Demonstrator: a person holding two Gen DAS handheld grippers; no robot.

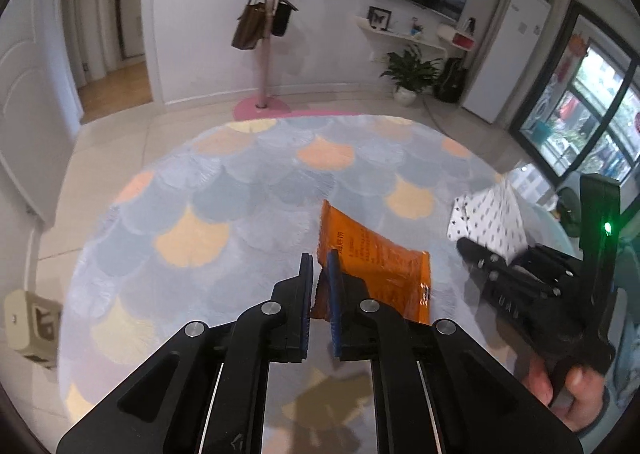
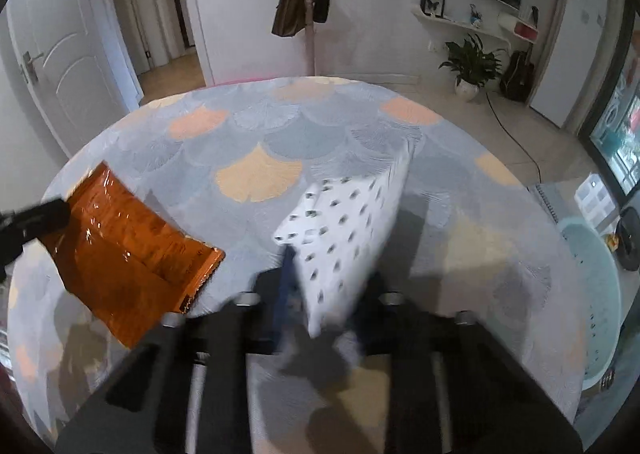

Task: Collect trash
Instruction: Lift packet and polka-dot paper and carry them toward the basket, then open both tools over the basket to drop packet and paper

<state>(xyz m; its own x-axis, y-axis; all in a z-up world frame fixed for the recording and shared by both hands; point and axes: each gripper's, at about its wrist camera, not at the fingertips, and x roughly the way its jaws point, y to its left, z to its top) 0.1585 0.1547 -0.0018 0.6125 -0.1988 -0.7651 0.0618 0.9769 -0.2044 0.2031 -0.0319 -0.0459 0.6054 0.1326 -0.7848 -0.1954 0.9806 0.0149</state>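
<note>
While blur smears the right wrist view, these still read:
Left gripper point(image 1: 320, 266): jaws pinch orange wrapper point(image 1: 376, 266), centre frame, lower edge hidden.
Right gripper point(image 2: 320, 274): jaws clamp white dotted paper point(image 2: 344, 230), centre.
Rug point(image 1: 240, 189): beneath both.

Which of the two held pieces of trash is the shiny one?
The orange wrapper in the left claw: glossy foil with glints. The white dotted packet in the right claw looks matte.

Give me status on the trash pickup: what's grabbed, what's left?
Both pieces look picked up off the rug. The left gripper is shut on the orange wrapper; the right gripper holds the white spotted packet. Left: dropping both somewhere; no bin is clearly visible.
</note>
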